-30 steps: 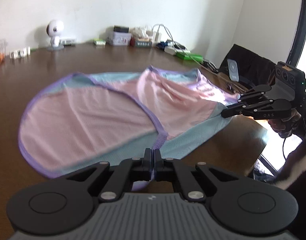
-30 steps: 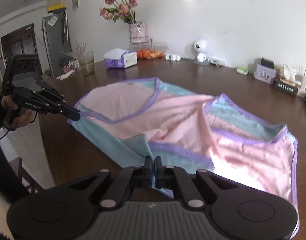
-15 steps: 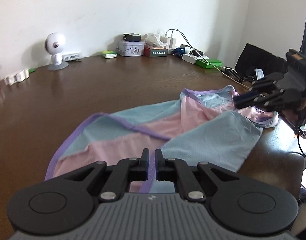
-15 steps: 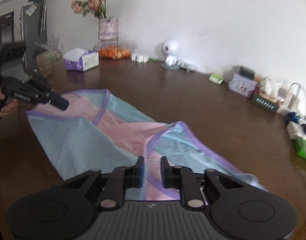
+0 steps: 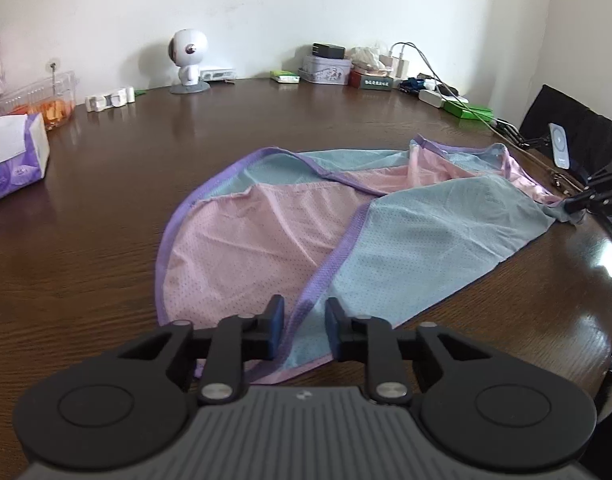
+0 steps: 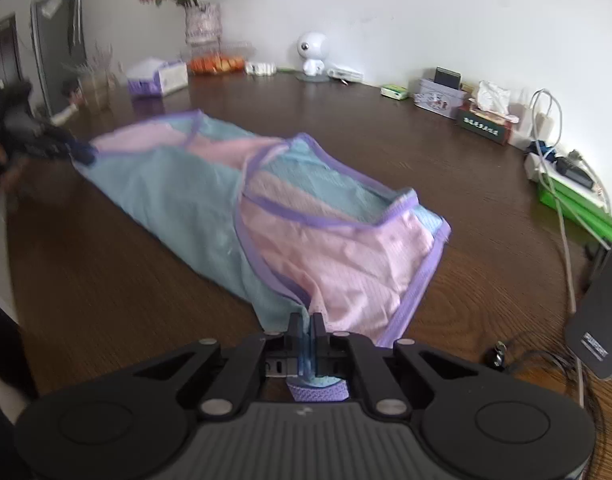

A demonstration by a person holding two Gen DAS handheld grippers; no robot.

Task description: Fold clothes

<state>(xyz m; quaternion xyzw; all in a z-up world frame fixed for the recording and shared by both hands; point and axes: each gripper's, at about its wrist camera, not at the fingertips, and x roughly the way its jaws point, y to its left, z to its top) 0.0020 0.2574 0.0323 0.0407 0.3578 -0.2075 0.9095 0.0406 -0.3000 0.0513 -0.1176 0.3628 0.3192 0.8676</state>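
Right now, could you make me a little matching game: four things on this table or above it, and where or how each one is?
Things:
1. left claw
2. right claw
3. tissue box
4. white camera toy

States:
A. shut on the garment's corner
B. far edge, by the wall
C. open over the purple hem
D. left of the garment

Pairs: 1-C, 2-A, 3-D, 4-B

L gripper (image 6: 80,155) blurred (motion); hand barely visible.
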